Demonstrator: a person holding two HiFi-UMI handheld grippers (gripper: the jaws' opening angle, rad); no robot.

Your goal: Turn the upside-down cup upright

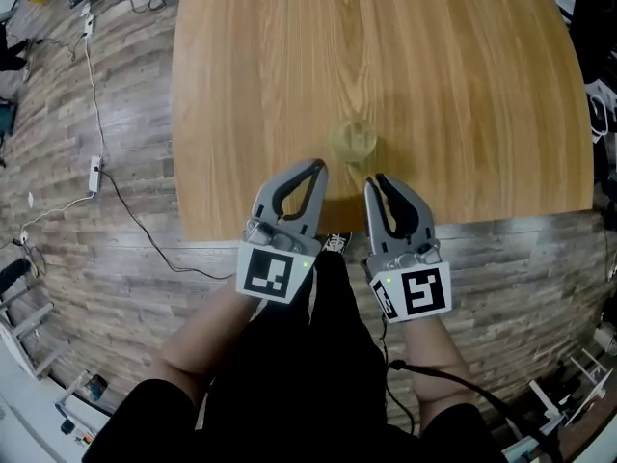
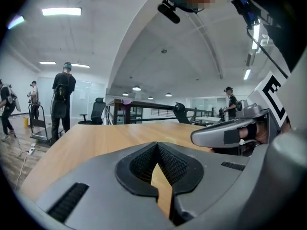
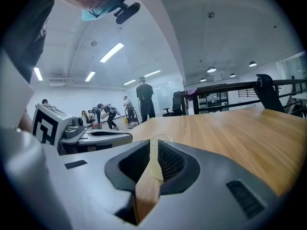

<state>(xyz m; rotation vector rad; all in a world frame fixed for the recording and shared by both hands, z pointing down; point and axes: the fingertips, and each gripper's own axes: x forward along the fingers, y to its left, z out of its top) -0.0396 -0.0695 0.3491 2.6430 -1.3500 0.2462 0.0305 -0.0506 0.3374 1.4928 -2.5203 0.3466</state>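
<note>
Table (image 1: 251,85): only obstacle on top is cup (image 1: 353,140), close to near edge, about midway along it. Bare wood around cup toward far, left and right edges; passage free there. Left gripper (image 1: 319,167) and right gripper (image 1: 372,183), jaws closed on nothing, side by side over near edge, narrow gap between. Cup just beyond both tips. Right gripper view: cup straight ahead, in line with jaws.

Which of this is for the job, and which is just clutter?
For the job:
- clear cup, standing on the table
- left claw and right claw, both shut, empty, and short of the cup

Lying about:
- power strip on the floor
- office chair in the background
</note>
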